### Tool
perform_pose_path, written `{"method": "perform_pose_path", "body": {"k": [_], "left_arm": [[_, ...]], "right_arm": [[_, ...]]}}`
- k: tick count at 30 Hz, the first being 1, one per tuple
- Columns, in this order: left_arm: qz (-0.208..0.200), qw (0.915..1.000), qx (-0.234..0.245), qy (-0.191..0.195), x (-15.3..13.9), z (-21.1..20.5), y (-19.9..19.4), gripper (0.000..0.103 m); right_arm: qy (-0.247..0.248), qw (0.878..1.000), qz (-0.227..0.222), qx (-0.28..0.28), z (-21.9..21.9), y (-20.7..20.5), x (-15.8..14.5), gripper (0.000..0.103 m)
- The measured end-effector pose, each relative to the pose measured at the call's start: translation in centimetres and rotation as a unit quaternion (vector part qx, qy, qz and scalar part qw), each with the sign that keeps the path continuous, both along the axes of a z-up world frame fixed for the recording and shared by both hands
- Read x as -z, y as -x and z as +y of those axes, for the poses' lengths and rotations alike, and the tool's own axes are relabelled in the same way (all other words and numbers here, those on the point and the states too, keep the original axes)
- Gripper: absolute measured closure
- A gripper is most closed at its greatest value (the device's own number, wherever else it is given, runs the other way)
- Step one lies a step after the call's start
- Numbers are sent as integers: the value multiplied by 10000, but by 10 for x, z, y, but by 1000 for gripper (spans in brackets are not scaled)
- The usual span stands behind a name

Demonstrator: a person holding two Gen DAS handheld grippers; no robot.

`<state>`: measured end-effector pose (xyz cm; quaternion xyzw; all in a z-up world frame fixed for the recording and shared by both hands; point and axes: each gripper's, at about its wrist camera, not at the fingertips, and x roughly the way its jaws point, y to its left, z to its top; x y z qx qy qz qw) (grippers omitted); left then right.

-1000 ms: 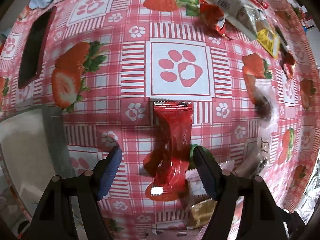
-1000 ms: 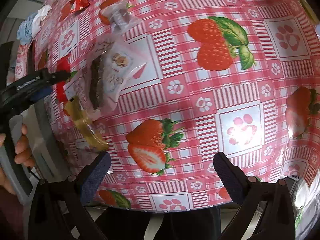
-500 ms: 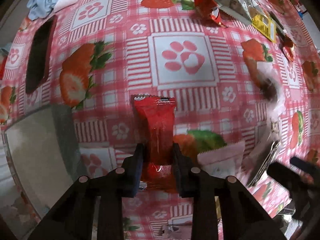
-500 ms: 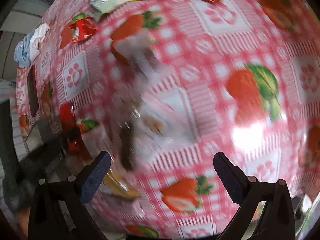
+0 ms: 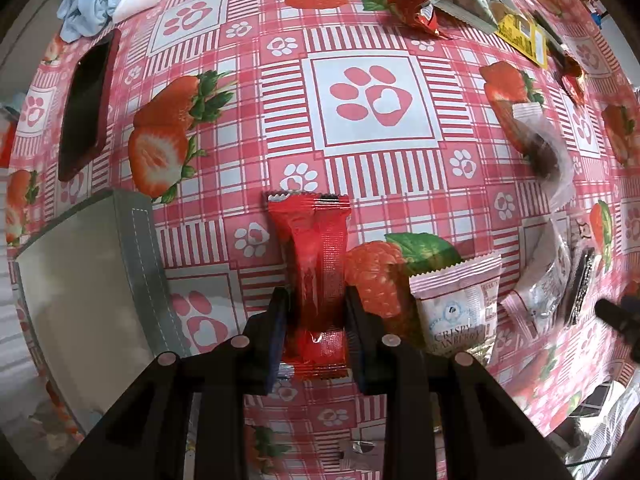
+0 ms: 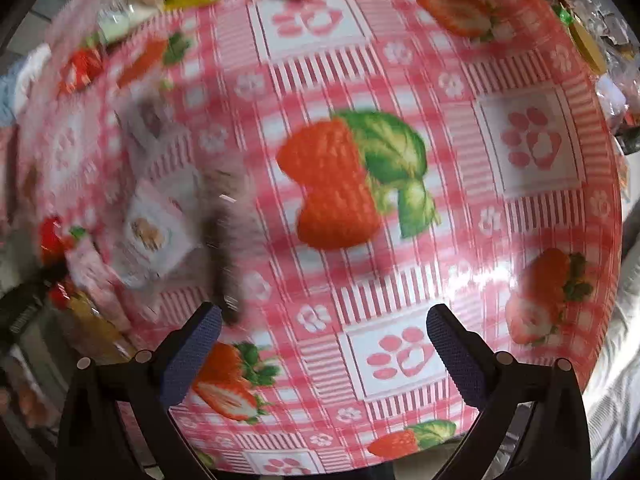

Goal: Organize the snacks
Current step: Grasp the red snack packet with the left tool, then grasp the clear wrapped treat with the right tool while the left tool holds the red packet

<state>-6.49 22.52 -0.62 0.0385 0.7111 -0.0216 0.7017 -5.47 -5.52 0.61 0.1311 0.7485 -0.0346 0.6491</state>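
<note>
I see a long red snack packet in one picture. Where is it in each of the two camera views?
Left wrist view: the red snack packet is low in the centre, pinched between the left tool's two fingers.
Right wrist view: a blurred red patch at the far left edge may be it; I cannot tell for sure.
Shared landmark: the strawberry and paw-print tablecloth fills both views.

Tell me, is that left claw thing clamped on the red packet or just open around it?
Clamped. The left gripper has both pads pressed against the sides of the red snack packet, which is pinched narrow between them.
</note>
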Motion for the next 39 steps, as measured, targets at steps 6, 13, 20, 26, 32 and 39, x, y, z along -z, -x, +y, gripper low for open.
{"method": "perform_pose_path", "body": {"k": [6,13,20,26,32,39], "left_arm": [[27,9999,-24,-103,-4,-16,-15,72],[10,9999,-102,-119,-2,-27,-24,72],[11,9999,-118,-84,0,-23,-36,72],[-171,9994,-264,154,-11,-4,-35,80],[-317,9982,-383,337,-30,12,-28,80],[-485,9966,-433,515,-60,35,-8,80]], "right_arm": [[-128,9956,-346,-864,34,-61,-7,0],[-68,9890,-414,-1421,75,-125,-3,0],[154,9782,-459,-2017,96,-134,2,65],[-339,9846,-529,-1634,85,-101,-24,73],[-745,9859,-597,-1371,64,-71,-51,73],[-1017,9840,-570,-1345,74,-17,-51,73]]}}
